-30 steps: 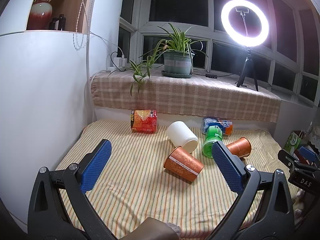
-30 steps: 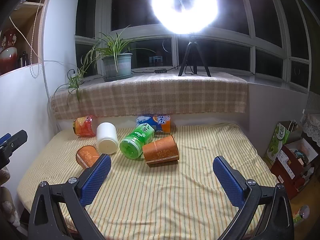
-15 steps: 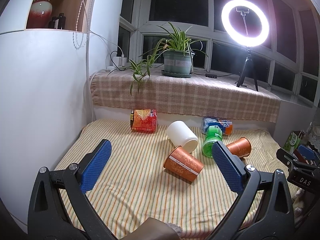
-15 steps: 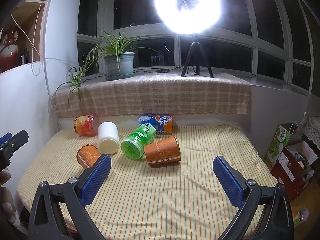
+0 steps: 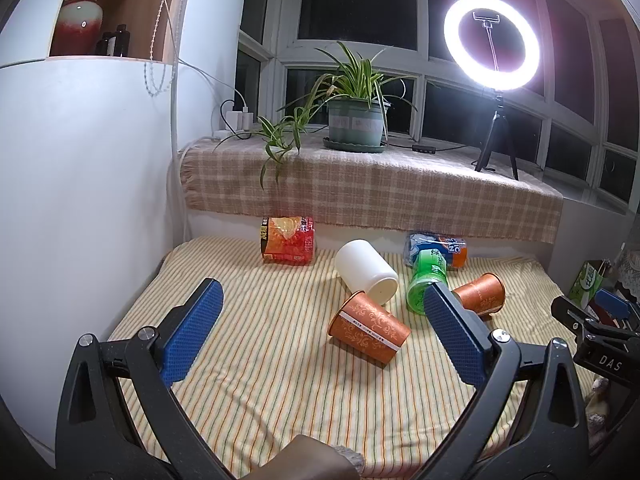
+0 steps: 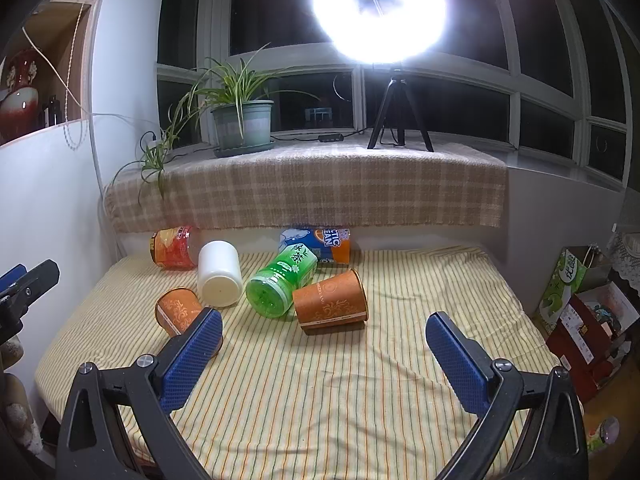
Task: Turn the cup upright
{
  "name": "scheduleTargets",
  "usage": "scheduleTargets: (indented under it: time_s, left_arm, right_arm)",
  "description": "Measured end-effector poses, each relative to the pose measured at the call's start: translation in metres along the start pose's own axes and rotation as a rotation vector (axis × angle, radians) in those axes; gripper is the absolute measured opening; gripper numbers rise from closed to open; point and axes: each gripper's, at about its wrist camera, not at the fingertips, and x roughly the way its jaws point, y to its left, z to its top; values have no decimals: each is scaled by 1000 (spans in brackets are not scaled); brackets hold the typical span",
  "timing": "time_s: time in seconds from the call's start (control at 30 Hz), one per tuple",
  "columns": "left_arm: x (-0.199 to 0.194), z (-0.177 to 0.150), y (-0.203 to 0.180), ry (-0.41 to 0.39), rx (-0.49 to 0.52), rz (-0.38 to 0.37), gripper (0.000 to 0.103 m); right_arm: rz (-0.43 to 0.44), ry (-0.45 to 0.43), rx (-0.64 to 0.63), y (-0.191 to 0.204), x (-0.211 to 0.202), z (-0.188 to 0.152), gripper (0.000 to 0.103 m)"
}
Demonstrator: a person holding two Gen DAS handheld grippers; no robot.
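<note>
Several cups and containers lie on their sides on the striped cloth. An orange paper cup (image 5: 368,333) lies nearest my left gripper (image 5: 326,334), which is open and empty, short of it. A second orange cup (image 6: 330,302) lies ahead of my right gripper (image 6: 324,354), also open and empty. A white cup (image 5: 367,271) lies between them; it also shows in the right wrist view (image 6: 220,273). The first orange cup (image 6: 176,309) is partly hidden behind my right gripper's left finger. The second orange cup (image 5: 482,293) shows at the right in the left wrist view.
A green bottle (image 6: 282,282), a blue-orange can (image 6: 318,245) and a red-orange snack tub (image 6: 173,248) lie on their sides near the back. The plaid-covered sill (image 6: 304,188) holds a potted plant (image 6: 242,122) and ring light tripod (image 6: 396,114). A white wall (image 5: 80,220) bounds the left; boxes (image 6: 580,308) stand on the right.
The right wrist view has shifted slightly, so the objects sit a little further right and nearer. The left gripper has barely moved. Both stay open.
</note>
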Motion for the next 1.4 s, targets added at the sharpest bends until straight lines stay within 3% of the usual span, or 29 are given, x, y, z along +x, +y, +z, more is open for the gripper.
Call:
scheduleTargets:
  time_s: [0.83, 1.4]
  left_arm:
    - [5, -4, -4, 6, -1, 4, 102]
    - [12, -7, 12, 23, -26, 24, 102]
  right_arm:
    - [10, 16, -2, 4, 8, -1, 103]
    - [52, 56, -29, 17, 27, 7, 103]
